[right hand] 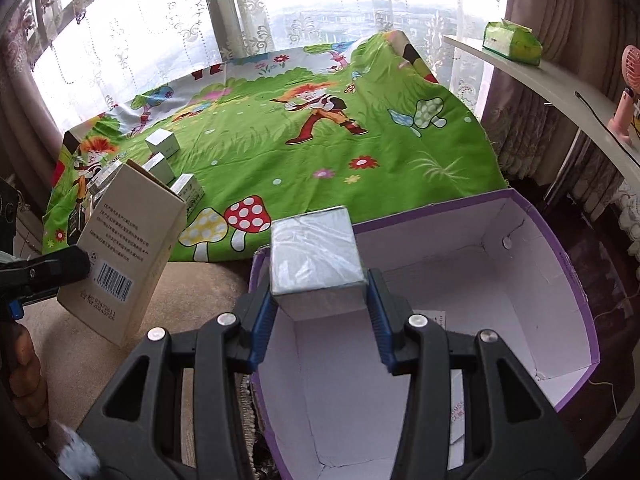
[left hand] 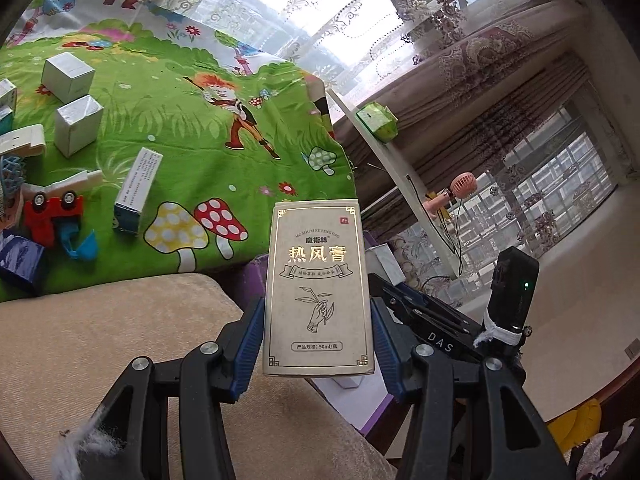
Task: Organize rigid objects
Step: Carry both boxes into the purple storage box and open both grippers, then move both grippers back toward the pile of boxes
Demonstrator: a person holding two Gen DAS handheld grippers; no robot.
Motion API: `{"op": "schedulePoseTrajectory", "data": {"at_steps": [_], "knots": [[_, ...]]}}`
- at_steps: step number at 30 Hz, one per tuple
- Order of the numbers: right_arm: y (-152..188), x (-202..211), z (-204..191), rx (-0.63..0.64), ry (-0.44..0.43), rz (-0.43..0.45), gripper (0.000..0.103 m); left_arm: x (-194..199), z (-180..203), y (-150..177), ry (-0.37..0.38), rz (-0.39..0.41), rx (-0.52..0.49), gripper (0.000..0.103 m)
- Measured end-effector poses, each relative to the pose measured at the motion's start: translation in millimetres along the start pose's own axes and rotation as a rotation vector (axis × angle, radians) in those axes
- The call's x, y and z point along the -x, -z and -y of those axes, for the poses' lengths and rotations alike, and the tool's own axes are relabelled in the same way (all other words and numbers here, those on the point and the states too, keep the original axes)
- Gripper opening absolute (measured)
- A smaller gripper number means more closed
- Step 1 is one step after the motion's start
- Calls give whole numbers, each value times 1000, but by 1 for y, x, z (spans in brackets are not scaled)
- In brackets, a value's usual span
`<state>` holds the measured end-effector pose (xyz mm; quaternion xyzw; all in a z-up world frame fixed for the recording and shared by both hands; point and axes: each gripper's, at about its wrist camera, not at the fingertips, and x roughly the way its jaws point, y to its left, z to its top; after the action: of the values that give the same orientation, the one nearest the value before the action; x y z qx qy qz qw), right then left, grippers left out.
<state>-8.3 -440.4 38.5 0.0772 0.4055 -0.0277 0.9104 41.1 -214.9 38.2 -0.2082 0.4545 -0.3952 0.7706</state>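
My left gripper is shut on a tall beige carton with gold lettering, held upright over the beige cushion. The same carton shows at the left of the right wrist view, barcode side facing, with a left fingertip against it. My right gripper is shut on a silver foil cube, which hangs over the near left corner of an open purple-rimmed box with a white inside. That box looks nearly empty; only paper slips lie inside it.
A green cartoon cloth carries two silver cubes, an upright white-and-blue carton, a red toy car and a dark blue box. A white shelf at right holds a green tissue pack and a pink fan.
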Motion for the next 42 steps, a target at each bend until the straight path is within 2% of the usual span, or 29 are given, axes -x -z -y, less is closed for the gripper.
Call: {"op": "schedulePoseTrajectory", "data": {"at_steps": [6,8,9,11,18,21,24,26,28,32,34,40,42], "knots": [[-7,12,15,-52,26,45,48,-27,18,0,9,-70,-43,57],[-9,14,17,-60,44,52,54,-25,16,1,5,-69,-43,58],[-9,14,18,-61,51,54,61,-24,14,1,5,-67,-35,58],[-9,13,18,-67,52,53,63,-21,10,0,-5,-58,-22,58],[-8,7,6,-47,18,32,63,-9,10,-1,-118,-20,-68,58],[-7,7,4,-62,-17,29,74,-2,10,-2,-171,3,-92,58],[-6,7,-3,-49,-24,28,76,8,4,-4,-230,36,-97,58],[-6,5,-7,-45,-33,21,76,19,-2,-5,-262,71,-81,61],[-6,3,-12,-39,-44,14,77,30,-12,-7,-280,100,-55,71],[-6,0,-24,-14,-63,5,77,53,-35,-7,-321,121,6,72],[-5,-2,-30,-2,-74,3,77,62,-47,-4,-333,120,45,78],[0,-13,-50,22,-112,-30,80,94,-87,3,-444,158,185,78],[1,-18,-57,26,-115,-43,81,104,-97,6,-458,178,219,78]]}}
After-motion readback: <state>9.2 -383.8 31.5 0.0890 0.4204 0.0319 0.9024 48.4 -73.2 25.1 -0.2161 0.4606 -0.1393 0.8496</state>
